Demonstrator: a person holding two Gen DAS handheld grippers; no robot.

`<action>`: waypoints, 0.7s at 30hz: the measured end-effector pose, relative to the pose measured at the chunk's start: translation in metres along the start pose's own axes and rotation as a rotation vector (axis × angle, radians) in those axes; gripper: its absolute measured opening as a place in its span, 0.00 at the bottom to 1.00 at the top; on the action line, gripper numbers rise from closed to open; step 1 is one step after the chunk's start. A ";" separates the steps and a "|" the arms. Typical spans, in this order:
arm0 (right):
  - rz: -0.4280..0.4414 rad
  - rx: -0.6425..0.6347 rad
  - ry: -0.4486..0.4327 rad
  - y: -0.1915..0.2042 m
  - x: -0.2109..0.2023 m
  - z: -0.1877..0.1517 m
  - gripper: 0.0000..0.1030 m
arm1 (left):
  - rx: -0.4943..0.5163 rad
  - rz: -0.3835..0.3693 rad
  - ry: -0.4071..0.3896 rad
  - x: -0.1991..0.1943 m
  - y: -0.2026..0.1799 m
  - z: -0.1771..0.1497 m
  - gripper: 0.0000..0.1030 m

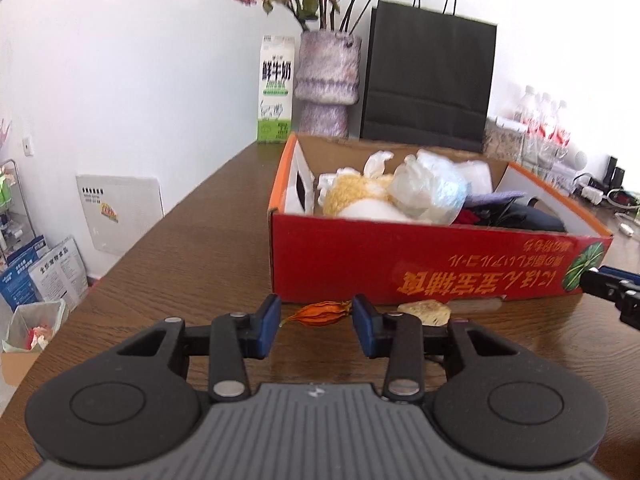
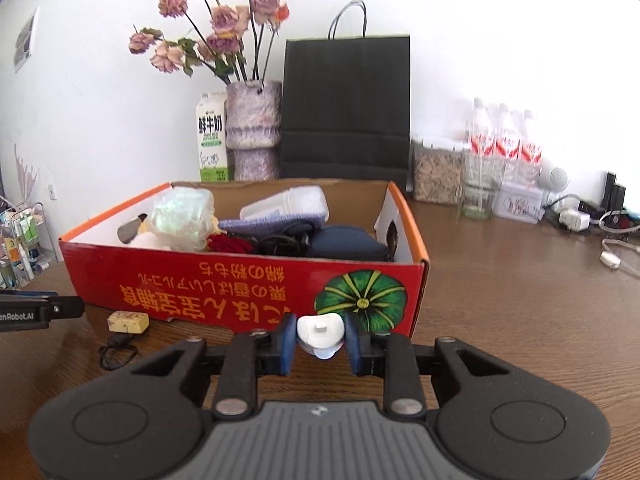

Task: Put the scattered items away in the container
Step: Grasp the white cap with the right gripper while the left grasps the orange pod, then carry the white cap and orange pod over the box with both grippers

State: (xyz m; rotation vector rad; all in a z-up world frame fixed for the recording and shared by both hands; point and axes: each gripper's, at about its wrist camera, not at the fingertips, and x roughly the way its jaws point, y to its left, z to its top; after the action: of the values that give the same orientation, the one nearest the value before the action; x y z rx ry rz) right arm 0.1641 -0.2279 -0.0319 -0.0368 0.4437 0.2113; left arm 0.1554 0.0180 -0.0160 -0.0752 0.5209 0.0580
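Dried orange lantern-shaped seed pod [image 1: 318,313] sits pinched in the left gripper [image 1: 316,326]; the right gripper [image 2: 321,340] clamps a small white plastic cap [image 2: 320,330]. Both hang near the red cardboard box [image 2: 248,280]. Next: lift over its near wall, release.

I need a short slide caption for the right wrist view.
Right gripper holds a small white object before the red cardboard box.
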 end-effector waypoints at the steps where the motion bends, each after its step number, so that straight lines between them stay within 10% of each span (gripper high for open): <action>1: -0.003 -0.010 -0.016 0.002 -0.003 0.000 0.24 | 0.001 -0.003 -0.020 -0.005 0.000 0.003 0.39; 12: 0.022 -0.052 -0.133 0.013 -0.013 0.044 0.24 | 0.027 -0.072 -0.207 -0.017 -0.030 0.066 0.39; 21: 0.029 0.014 -0.127 0.009 0.035 0.073 0.24 | -0.011 -0.028 -0.150 0.049 -0.040 0.076 0.39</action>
State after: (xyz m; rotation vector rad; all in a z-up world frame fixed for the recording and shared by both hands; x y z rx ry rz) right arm 0.2236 -0.2064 0.0189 -0.0028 0.3191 0.2373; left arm 0.2382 -0.0133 0.0277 -0.0881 0.3699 0.0386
